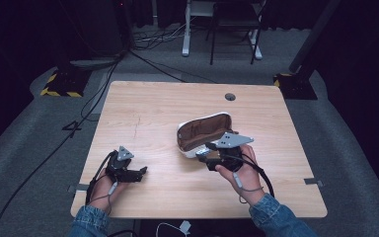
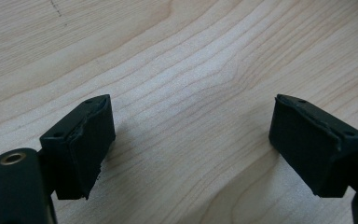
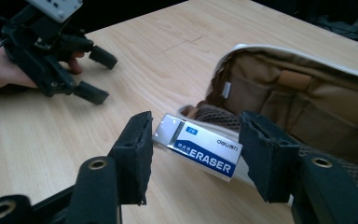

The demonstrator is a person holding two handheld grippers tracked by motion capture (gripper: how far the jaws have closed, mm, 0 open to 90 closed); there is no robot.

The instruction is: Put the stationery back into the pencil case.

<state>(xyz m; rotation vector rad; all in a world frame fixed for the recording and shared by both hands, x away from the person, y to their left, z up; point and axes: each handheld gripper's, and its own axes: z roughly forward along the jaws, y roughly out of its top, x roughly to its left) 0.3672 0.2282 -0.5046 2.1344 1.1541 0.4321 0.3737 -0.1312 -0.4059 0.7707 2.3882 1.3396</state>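
An eraser between spread jaws, beside an open pencil case.

The right gripper [image 3: 193,156] has its jaws spread, with the white and blue eraser [image 3: 198,150] lying between them at the edge of the open pencil case [image 1: 202,132]. The left gripper [image 1: 137,174] rests near the front left of the wooden table [image 1: 143,111], its jaws also apart, holding nothing.

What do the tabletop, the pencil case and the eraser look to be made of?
Tabletop: light wood or wood-look laminate, matte, with flowing grain lines; which one I can't tell. Pencil case: pale, smooth shell, probably plastic or faux leather, with a tan fabric lining and pockets inside. Eraser: white block, likely rubber or vinyl, in a glossy blue-and-white printed sleeve reading ERASER.
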